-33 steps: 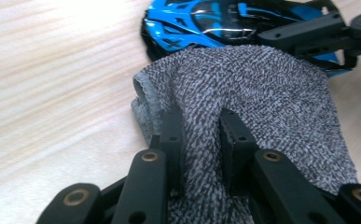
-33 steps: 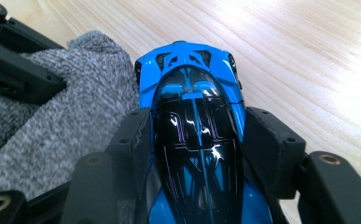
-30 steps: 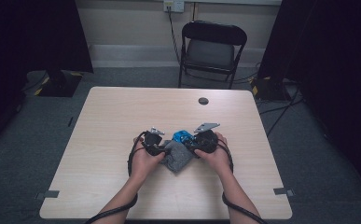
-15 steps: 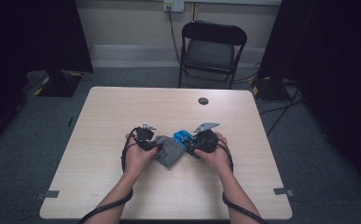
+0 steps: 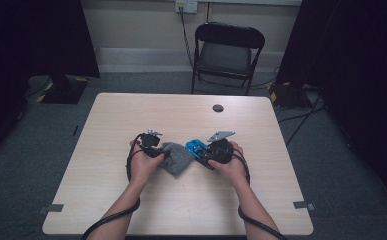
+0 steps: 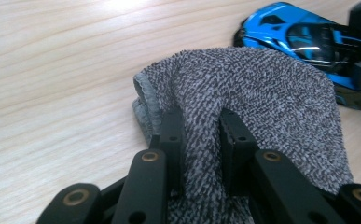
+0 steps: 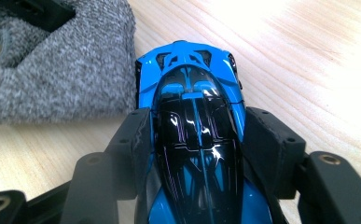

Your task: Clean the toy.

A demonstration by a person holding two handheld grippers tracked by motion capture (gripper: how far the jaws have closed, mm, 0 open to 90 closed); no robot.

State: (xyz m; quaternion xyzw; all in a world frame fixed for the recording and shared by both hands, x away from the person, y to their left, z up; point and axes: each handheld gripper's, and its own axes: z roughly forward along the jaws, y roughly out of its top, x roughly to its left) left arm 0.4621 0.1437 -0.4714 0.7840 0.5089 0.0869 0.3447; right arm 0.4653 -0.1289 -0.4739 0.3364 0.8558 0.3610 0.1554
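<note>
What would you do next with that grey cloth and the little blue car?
Probably bring the grey cloth against the blue toy car to wipe it. The left gripper pinches the cloth, the right gripper clamps the car's sides, and they lie close.

In my right gripper view the rear of the car is cut off by the bottom edge. My cloth covers part of the car's side (left gripper view), and its lower fold goes behind my jaws.
</note>
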